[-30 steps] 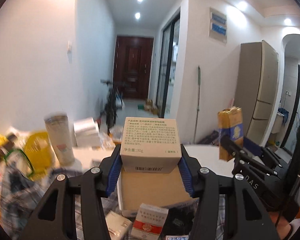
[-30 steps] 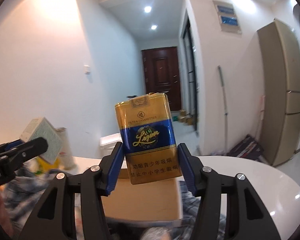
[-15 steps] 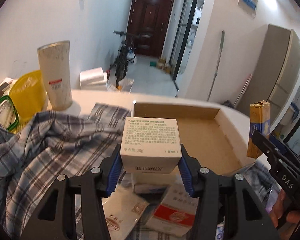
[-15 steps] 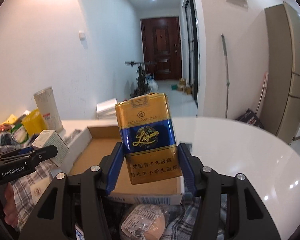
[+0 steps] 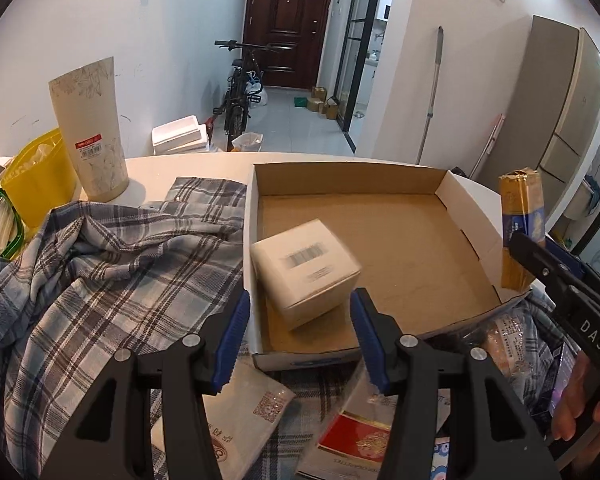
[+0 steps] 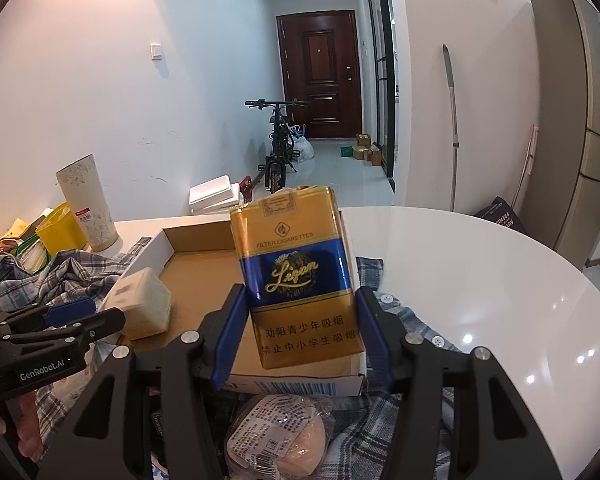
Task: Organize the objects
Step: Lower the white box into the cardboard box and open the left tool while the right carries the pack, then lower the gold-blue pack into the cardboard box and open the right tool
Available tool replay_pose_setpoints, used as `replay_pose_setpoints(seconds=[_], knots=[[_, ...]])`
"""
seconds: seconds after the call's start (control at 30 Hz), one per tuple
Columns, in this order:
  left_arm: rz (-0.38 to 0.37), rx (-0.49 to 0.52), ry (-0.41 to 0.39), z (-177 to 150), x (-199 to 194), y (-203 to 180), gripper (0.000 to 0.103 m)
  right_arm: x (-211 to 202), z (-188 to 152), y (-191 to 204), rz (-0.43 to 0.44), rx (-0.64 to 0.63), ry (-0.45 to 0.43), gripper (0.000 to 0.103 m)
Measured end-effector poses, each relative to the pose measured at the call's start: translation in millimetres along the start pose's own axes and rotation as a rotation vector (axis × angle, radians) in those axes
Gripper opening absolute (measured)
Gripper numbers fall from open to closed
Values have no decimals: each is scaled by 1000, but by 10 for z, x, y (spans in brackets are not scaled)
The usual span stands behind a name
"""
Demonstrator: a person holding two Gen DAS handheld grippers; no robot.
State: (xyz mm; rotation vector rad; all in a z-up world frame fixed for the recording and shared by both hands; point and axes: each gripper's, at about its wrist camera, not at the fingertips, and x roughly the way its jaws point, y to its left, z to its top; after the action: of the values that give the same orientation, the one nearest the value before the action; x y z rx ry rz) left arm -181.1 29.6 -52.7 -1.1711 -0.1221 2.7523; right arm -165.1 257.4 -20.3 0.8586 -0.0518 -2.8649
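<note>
White carton in cardboard tray beyond spread left tongs, right tongs clamping cigarette pack

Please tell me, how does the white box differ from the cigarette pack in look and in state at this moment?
The white box is plain white with a barcode; the cigarette pack is gold and blue. The white box is free, tilted inside the cardboard tray, between the open left gripper; the cigarette pack is clamped in the right gripper, above the tray's front edge. Both are small cartons.
</note>
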Motion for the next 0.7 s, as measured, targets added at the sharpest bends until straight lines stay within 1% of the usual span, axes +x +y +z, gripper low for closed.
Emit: replay_pose_setpoints(seconds=[0.13, 0.27, 0.33, 0.37, 0.4, 0.57, 0.63, 0.67, 0.7], knots=[[-6, -13, -24, 15, -50, 22, 55, -3, -2, 4, 4, -2, 6, 54], [19, 0, -101, 15, -177, -7, 55, 28, -2, 2, 3, 3, 22, 54], [28, 13, -144, 6, -243, -32, 64, 78, -11, -10, -15, 7, 56, 54], [32, 20, -172, 1, -280, -45, 74, 115, -24, -21, -14, 14, 79, 54], [37, 28, -202, -7, -324, -60, 77, 140, -37, -33, -9, 25, 92, 54], [33, 75, -280, -13, -464, -142, 77, 179, -52, -92, 7, 51, 109, 54], [36, 94, -326, -38, -536, -180, 77, 171, -55, -108, 14, 60, 110, 55], [41, 108, -354, -48, -585, -207, 80, 162, -56, -116, 15, 64, 108, 57], [46, 126, -388, -63, -645, -240, 86, 155, -56, -124, 15, 68, 105, 59]])
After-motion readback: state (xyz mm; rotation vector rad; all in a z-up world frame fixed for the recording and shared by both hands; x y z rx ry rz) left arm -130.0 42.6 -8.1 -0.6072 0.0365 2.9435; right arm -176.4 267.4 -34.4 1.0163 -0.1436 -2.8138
